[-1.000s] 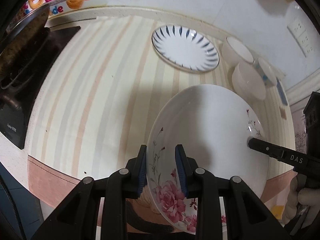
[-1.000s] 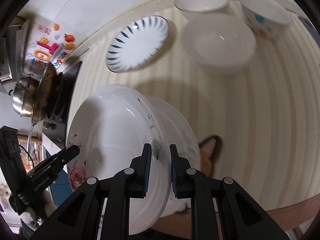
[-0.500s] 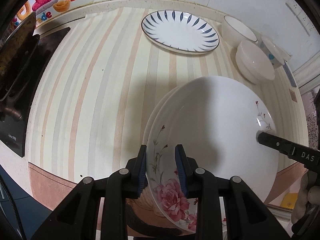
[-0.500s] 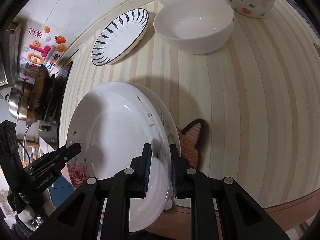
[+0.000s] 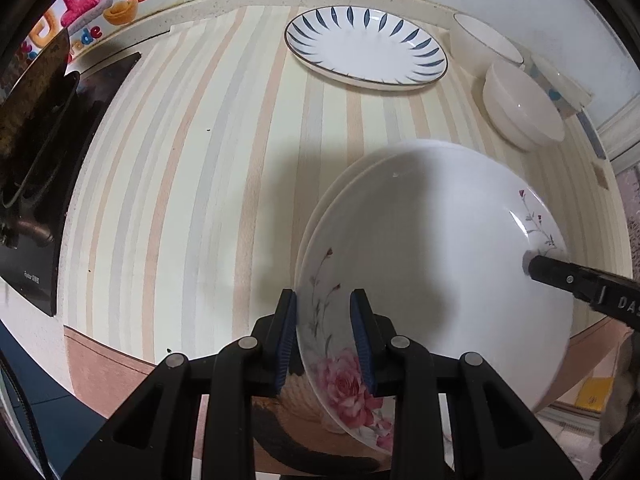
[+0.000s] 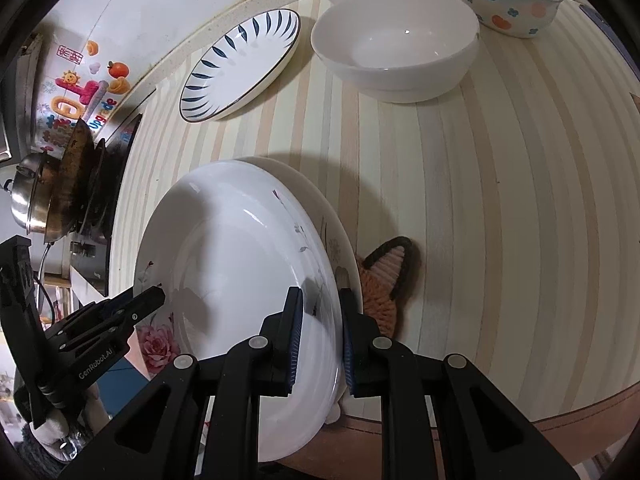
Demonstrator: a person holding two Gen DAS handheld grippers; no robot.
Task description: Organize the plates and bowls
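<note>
Left wrist view: showed left gripper (image 5: 324,300) fingers clamped on near rim of plate (image 5: 432,248), by the rose print. Right gripper (image 5: 536,268) pinched opposite rim, at the twig print. Held at both ends, so neither hand nearer; grip line ran straight across the plate.

Right wrist view: showed rim between right fingers, pads looked pressed on it. Jaws had just eased open a touch; no gap visible, read as gripping, not released.

Held plate sat right over second plate (image 5: 332,192), which lay flat near the table (image 5: 200,180) front edge. Looked almost nested. Only a thin crescent of lower rim showed on the far-left side, so upper plate was offset slightly toward the right hand. Contact vs. hover: could not tell from either view. Lower plate appeared to rest partly on fox mat (image 6: 388,276), ear sticking out to its right.

Judged step: final lowering and release onto the stack. Key relation: target directly below the fingers, not ahead. Needed a small slide toward the crescent to centre, then down, then both jaws apart.

Risk: opening one side first would drop that rim onto china. Mat under the stack possibly left it rocking.

Rest to sort, well apart at the back: blue plate (image 5: 366,48), bowls (image 5: 524,108) beside it.
</note>
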